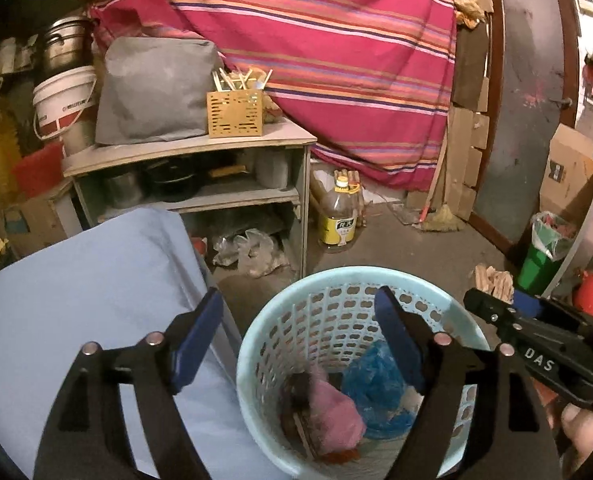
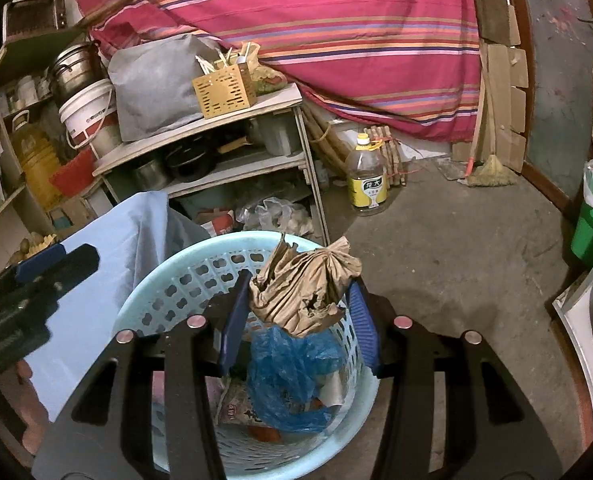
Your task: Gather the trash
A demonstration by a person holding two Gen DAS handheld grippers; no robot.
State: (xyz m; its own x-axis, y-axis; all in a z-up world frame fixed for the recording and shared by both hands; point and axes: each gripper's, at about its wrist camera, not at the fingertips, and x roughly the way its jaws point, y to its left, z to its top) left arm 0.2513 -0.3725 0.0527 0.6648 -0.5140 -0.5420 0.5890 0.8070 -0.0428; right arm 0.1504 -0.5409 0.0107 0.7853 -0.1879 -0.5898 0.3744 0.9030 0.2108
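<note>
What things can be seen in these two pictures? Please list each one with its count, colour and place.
basket: one, light blue, on the floor under both grippers
plastic bag: one, blue, inside the basket
pink bag: one, pink, inside the basket
crumpled paper: one, brown, above the basket
cloth: one, pale blue, beside the basket
shelf unit: one, grey, behind the basket
utensil box: one, yellow, on the shelf unit
oil bottle: one, clear with yellow label, on the floor
striped sheet: one, red, behind
bin: one, green, far right
left gripper: open, empty
right gripper: shut on the crumpled paper
</note>
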